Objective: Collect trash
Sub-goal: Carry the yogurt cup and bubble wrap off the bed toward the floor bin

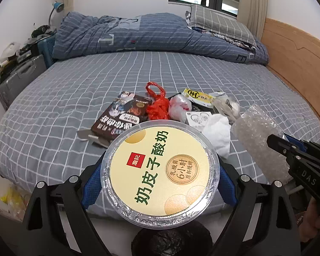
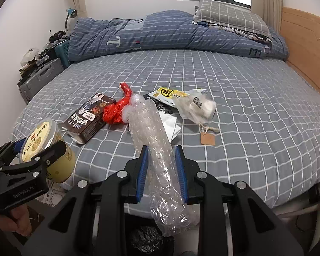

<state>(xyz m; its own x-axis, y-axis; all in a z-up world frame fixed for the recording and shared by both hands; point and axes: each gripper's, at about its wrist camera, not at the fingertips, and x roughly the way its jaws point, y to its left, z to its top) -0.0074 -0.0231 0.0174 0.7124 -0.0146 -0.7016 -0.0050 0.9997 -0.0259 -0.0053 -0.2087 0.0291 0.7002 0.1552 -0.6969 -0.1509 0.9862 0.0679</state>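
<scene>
Left gripper (image 1: 160, 177) is clamped on a round yogurt tub (image 1: 161, 171), its blue pads pressed to the tub's two sides, so the yellow lid fills the near part of that wrist's view; the right wrist view adds what the lid hides, the tub's yellow side wall (image 2: 53, 162) and the hand below holding the left gripper (image 2: 29, 155) off the near edge of the bed. Right gripper (image 2: 163, 170) is closed on a roll of bubble wrap (image 2: 153, 149), the roll running forward between the fingers and hanging out behind them; from the left wrist the same roll (image 1: 258, 140) shows to the right of the tub, with the right gripper (image 1: 288, 149) coming in from the right edge. Directly below both grippers sits a dark crumpled bin liner (image 1: 172, 241), seen in both views. Ahead of the grippers, on the grey checked bed sheet (image 2: 245, 117), the remaining litter lies together: a brown carton (image 2: 88, 118) ahead left, a red plastic bag (image 2: 115, 111) touching it, white tissue (image 1: 218, 132), and further on a yellow-and-white packet (image 2: 170, 95) beside a clear plastic bag (image 2: 199, 107). Only the right wrist shows a small brown tag on a string (image 2: 208, 138), ahead right of the roll. Beyond lie a folded blue duvet (image 1: 138, 34) and a checked pillow (image 1: 219, 24).
</scene>
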